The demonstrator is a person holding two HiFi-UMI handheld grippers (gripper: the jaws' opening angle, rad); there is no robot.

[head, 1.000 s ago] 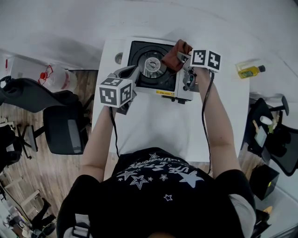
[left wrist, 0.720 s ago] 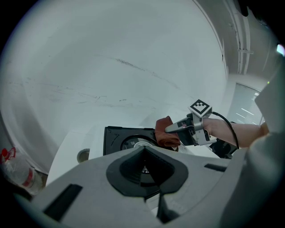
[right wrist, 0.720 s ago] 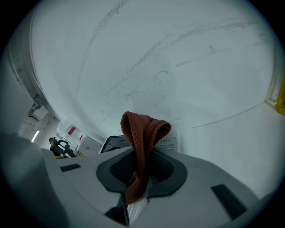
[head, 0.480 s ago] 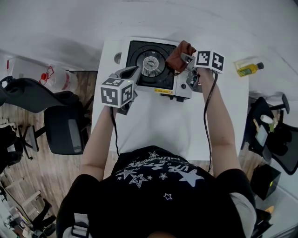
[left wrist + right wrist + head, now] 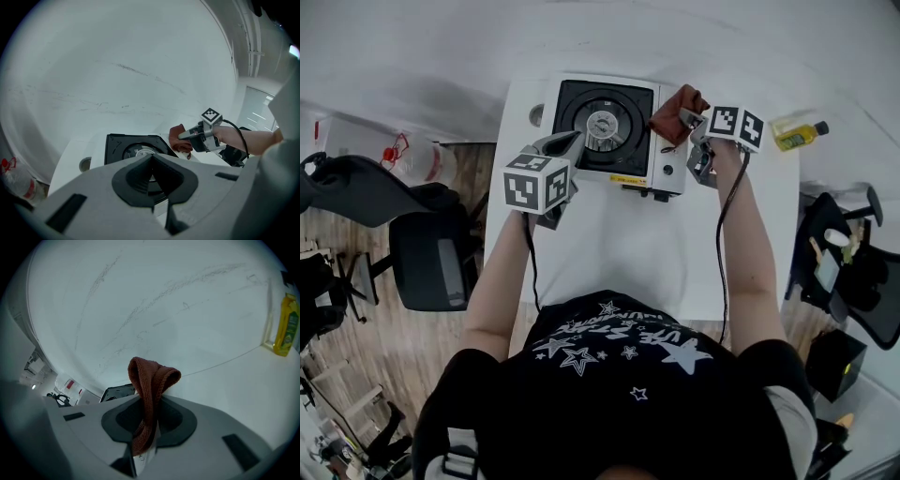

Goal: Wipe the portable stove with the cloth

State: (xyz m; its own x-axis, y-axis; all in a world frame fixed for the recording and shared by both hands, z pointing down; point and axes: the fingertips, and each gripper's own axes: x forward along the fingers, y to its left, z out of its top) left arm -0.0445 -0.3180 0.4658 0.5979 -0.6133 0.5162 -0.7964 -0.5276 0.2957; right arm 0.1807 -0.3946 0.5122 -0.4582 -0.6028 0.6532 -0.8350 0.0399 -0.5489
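Your right hand-held gripper (image 5: 686, 117) clamps the rust-brown cloth (image 5: 675, 101) at the right rear corner of the portable stove (image 5: 577, 141) on the bench (image 5: 609, 244), while your left hand-held gripper (image 5: 561, 145) is closed and empty beside it, so wiping seems underway, though how much remains is unclear.
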